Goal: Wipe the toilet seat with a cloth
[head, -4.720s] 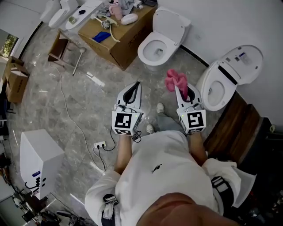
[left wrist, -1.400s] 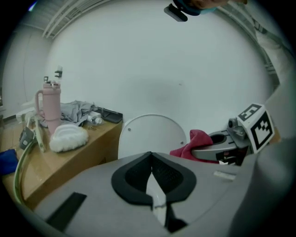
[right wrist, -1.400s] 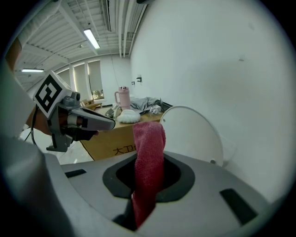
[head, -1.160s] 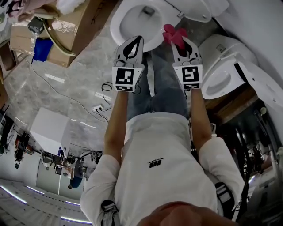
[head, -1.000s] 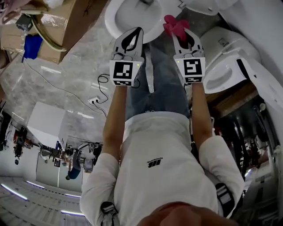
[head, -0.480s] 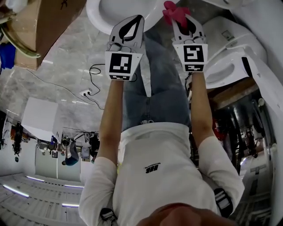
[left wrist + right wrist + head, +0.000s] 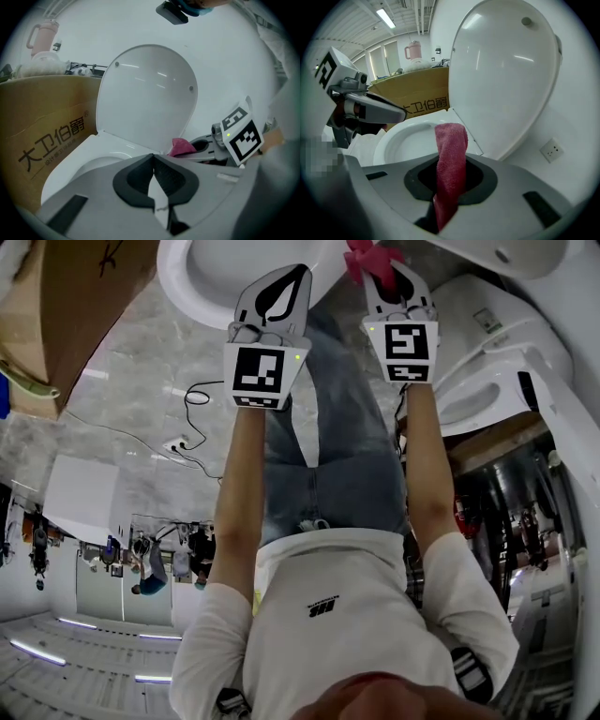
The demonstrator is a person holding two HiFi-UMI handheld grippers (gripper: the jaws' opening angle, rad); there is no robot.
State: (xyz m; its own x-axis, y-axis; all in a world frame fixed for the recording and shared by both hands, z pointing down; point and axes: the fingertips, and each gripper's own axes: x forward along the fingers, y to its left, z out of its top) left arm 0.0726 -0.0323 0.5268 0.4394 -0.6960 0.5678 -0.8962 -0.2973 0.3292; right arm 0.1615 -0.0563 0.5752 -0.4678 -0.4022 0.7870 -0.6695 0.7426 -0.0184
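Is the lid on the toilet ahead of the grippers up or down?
Up. In both gripper views the lid stands raised behind the bowl, which lies uncovered.

left tongs (image 7: 300,273): closed, empty | right tongs (image 7: 389,273): clamping cloth (image 7: 451,154) | 2 arms outstretched
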